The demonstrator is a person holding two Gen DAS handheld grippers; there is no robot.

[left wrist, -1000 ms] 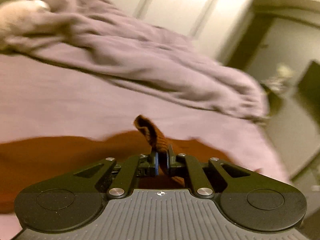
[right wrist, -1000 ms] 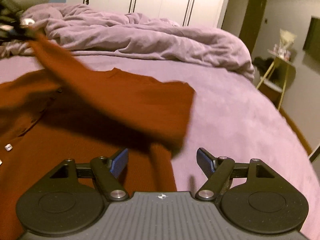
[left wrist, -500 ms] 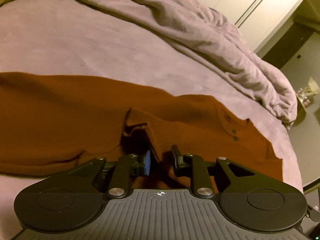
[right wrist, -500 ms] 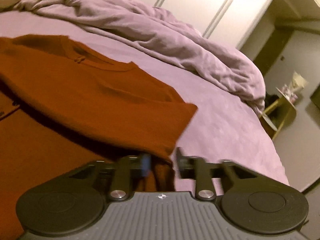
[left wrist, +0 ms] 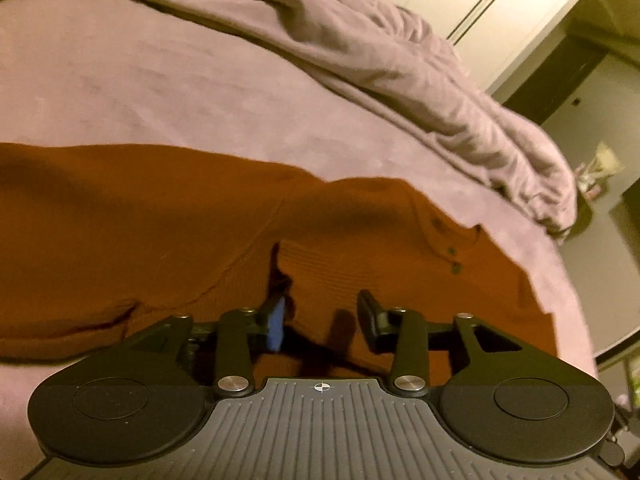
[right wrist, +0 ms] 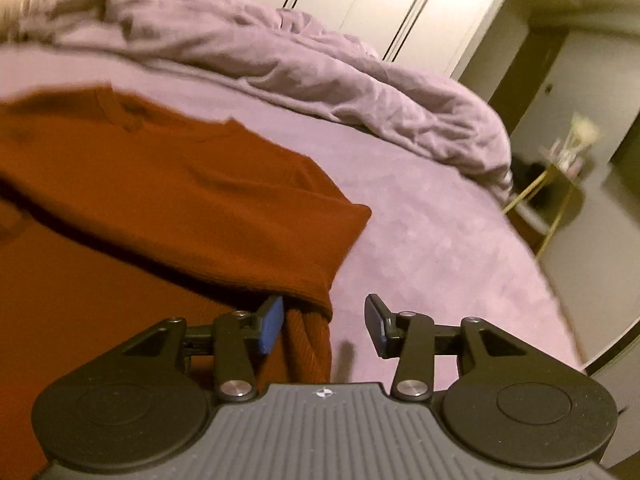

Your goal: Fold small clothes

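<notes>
Both claws are opening to let go: left claw [left wrist: 324, 316] over the folded shirt [left wrist: 160, 232] on the bed [left wrist: 160, 80], right claw [right wrist: 324, 320] astride its freed edge.

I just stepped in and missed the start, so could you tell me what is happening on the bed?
A person with a gripper in each hand is folding a rust-brown top on the purple bed. Both the left gripper and the right gripper are opening, with fabric lying loose between their fingers and a flap folded over.
</notes>
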